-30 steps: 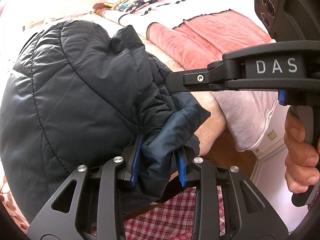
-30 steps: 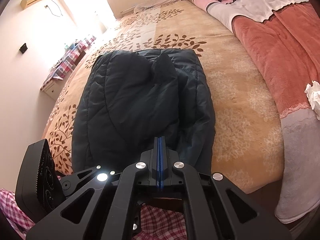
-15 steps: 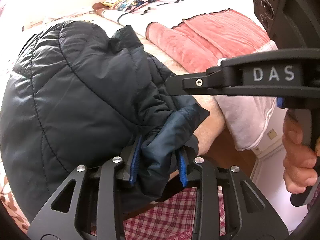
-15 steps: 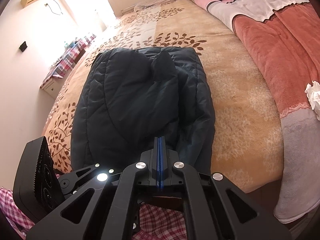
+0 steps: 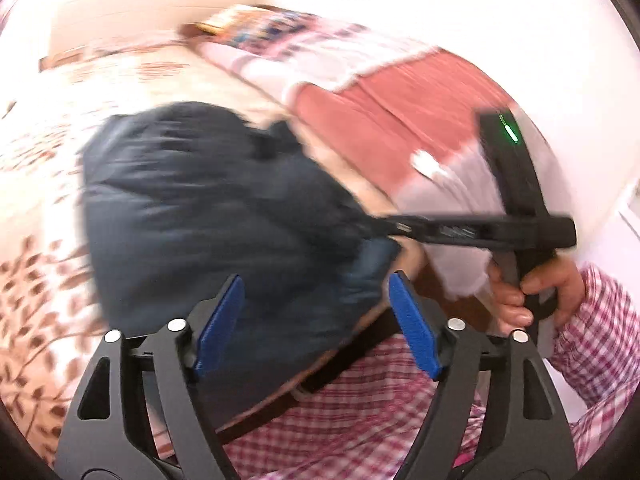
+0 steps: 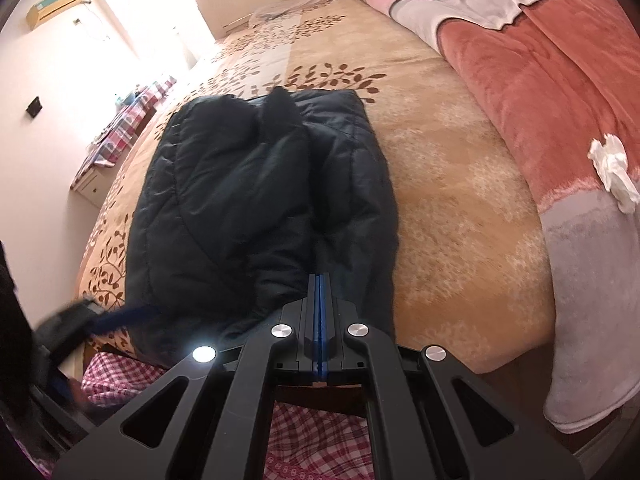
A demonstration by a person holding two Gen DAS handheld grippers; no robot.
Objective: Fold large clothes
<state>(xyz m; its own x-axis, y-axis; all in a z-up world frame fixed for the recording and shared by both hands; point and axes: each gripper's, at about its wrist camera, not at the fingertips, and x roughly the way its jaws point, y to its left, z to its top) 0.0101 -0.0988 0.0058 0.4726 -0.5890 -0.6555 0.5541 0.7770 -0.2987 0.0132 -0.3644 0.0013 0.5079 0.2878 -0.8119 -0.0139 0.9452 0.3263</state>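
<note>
Now the dark coat [image 6: 260, 208] lies on the bed [image 6: 452, 208], folded in from both sides into a long, puffy strip that runs from 6 o'clock up toward 12 o'clock in the right view. So the side folds look done, I think, and what is left is to fold the strip in half and pat it flat. The left claw [image 5: 316, 320] is wide, with its blue pads on each side of the near coat end and nothing pinched between them. The right claw [image 6: 320, 300] has its pads pressed tight together at the near hem; I cannot tell if any cloth is caught in there. In the left view the right claw reaches in from 3 o'clock and its tip touches the coat, but that picture is blurry. The near end of the coat sits right at the bed's edge at 6 o'clock, so it could slip off. There is lots of bare bed past the coat at 12 o'clock for folding it over. A red blanket [image 6: 552, 80] lies at 2 o'clock, well apart, with a white tissue [image 6: 614, 172] on it.
</note>
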